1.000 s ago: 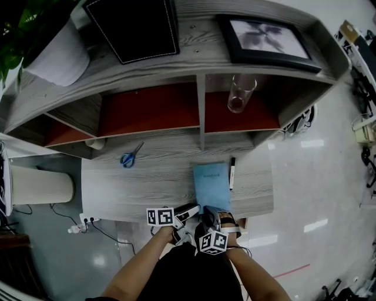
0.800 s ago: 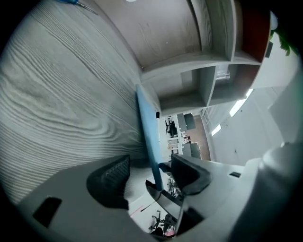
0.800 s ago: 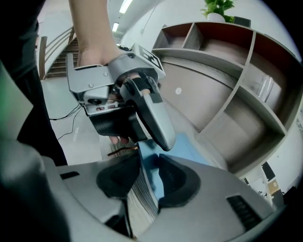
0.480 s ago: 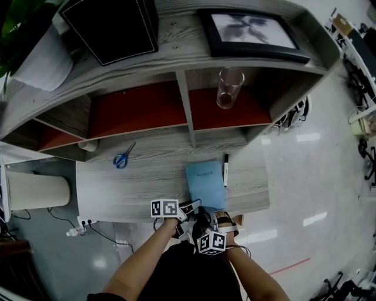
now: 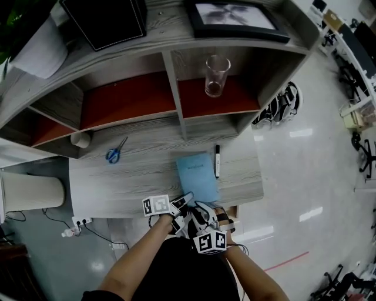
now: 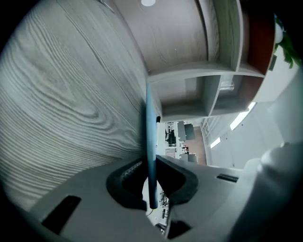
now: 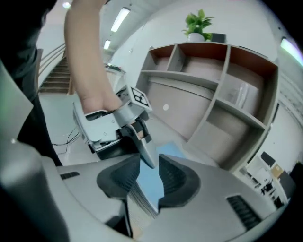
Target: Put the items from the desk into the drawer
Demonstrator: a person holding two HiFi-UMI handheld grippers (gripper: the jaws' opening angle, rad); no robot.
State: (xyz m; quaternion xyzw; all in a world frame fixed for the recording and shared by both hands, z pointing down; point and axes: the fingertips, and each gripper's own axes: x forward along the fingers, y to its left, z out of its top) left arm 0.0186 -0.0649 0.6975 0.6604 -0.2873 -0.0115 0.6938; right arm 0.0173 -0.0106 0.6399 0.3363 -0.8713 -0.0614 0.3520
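Note:
A blue notebook (image 5: pixel 197 175) lies at the desk's (image 5: pixel 141 176) near edge, right of the middle. Both grippers meet at its near end. My left gripper (image 5: pixel 187 201) has just been closing, and in the left gripper view the notebook's thin blue edge (image 6: pixel 149 142) stands pinched between its pads (image 6: pixel 151 189). My right gripper (image 7: pixel 149 184) is shut on the notebook's near edge, with the page block and blue cover (image 7: pixel 170 149) between its jaws. A left fingertip (image 7: pixel 144 153) shows right above them. A black marker (image 5: pixel 217 161) lies beside the notebook, and blue-handled scissors (image 5: pixel 114 151) lie at the desk's left.
A shelf unit stands along the back of the desk, with a drinking glass (image 5: pixel 216 75) in its right compartment. A small pale cup (image 5: pixel 79 139) lies under the left shelf. A framed picture (image 5: pixel 232 14) and a black box (image 5: pixel 106 17) sit on top.
My left gripper's jaws have closed on the notebook's edge. The right gripper has risen a little at the notebook's near end. The two grippers now sit closer together.

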